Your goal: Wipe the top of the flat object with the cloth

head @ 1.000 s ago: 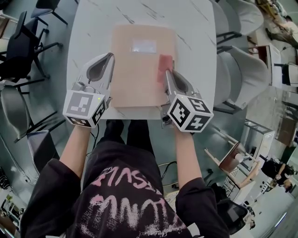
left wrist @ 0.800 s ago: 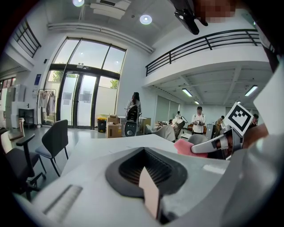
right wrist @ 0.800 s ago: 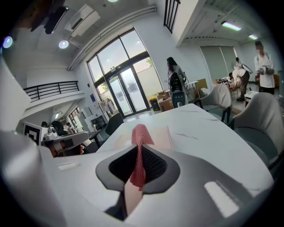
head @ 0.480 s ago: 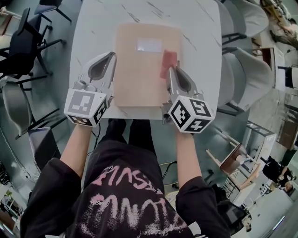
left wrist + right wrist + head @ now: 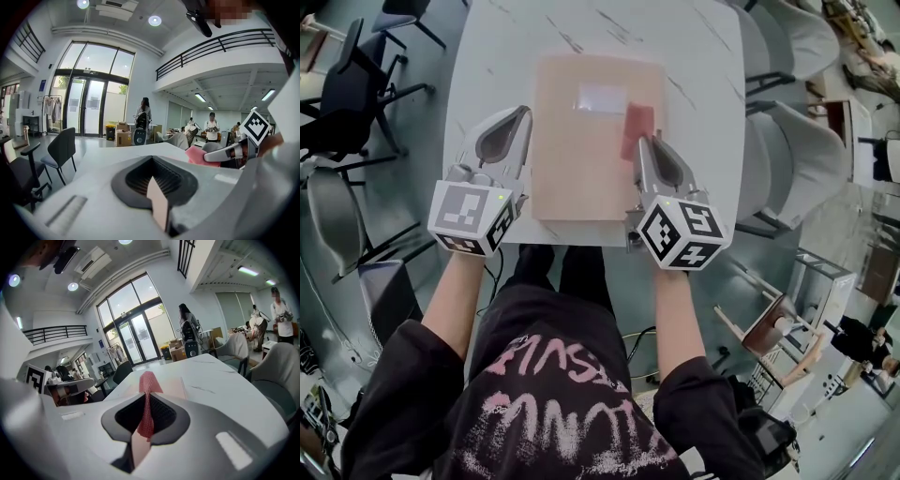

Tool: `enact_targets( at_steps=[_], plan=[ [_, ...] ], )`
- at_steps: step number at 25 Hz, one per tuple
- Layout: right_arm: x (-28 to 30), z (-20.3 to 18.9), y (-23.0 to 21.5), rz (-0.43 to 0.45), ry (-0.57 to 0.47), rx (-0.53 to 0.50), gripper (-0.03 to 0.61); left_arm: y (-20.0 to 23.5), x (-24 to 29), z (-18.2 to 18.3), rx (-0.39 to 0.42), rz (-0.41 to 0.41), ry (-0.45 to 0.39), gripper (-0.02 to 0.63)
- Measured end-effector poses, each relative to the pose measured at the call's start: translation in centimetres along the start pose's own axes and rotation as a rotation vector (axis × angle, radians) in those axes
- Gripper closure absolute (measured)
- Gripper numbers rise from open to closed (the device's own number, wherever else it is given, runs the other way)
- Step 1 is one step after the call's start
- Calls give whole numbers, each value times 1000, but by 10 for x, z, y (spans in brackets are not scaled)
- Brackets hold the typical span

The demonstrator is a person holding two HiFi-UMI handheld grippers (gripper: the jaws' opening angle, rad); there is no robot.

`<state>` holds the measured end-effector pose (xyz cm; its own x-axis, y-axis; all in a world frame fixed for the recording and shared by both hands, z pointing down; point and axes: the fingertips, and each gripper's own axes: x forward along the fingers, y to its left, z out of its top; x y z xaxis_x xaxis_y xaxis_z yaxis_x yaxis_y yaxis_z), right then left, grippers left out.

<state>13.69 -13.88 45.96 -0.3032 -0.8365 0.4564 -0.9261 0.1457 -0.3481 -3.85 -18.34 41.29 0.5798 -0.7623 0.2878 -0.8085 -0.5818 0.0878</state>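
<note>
Though half hidden inside the clamping right claw [image 5: 639,141], cloth [image 5: 637,119] on flat object [image 5: 579,150]; left claw [image 5: 524,112] closed, empty.

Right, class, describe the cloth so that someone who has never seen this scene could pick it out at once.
Find the white marbled table, then the flat tan board lying on it. On the board's right side, pinched in the right claw, is a pinkish-red cloth. It is the only red thing there, unlike the board's pale label.
</note>
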Motion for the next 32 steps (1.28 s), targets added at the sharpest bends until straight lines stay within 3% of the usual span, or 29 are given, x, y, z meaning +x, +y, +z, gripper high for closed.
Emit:
enact_targets(
  at_steps=[32],
  plan=[
    [-22, 64, 33, 36, -117, -86, 534, 9, -38, 70, 40, 55, -132, 612]
  ],
)
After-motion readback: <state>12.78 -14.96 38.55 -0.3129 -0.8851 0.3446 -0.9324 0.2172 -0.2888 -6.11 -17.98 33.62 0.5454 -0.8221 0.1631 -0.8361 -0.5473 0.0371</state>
